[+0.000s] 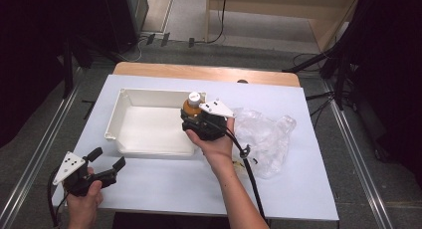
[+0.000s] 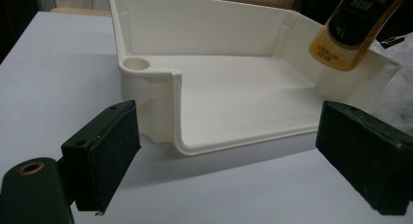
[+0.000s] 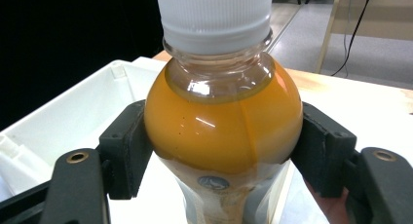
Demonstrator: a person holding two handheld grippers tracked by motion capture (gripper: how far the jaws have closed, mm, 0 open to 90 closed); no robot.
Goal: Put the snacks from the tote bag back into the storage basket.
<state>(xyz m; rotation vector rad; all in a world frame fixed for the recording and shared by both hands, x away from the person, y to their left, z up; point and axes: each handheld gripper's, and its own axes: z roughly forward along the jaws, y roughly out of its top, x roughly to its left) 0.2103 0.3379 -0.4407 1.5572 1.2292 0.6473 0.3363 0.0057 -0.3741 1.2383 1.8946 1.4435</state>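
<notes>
A small bottle of orange drink (image 3: pixel 221 121) with a white cap (image 1: pixel 194 97) is upright between the jaws of my right gripper (image 3: pixel 224 151), whose pads press on both its sides. In the high view this gripper (image 1: pixel 199 120) holds the bottle (image 1: pixel 191 105) over the right end of a white plastic tray (image 1: pixel 124 109). The bottle's lower part (image 2: pixel 348 31) hangs above the tray's far right wall (image 2: pixel 292 44) in the left gripper view. My left gripper (image 1: pixel 107 164) rests near the table's front left corner, open and empty, pointing at the tray's near corner (image 2: pixel 173 112).
A crumpled clear plastic bag (image 1: pixel 266 137) lies right of the tray. The table (image 1: pixel 164 181) has a white top with a wooden strip (image 1: pixel 199 72) at the far edge. Metal rails (image 1: pixel 35 159) run along the floor on both sides.
</notes>
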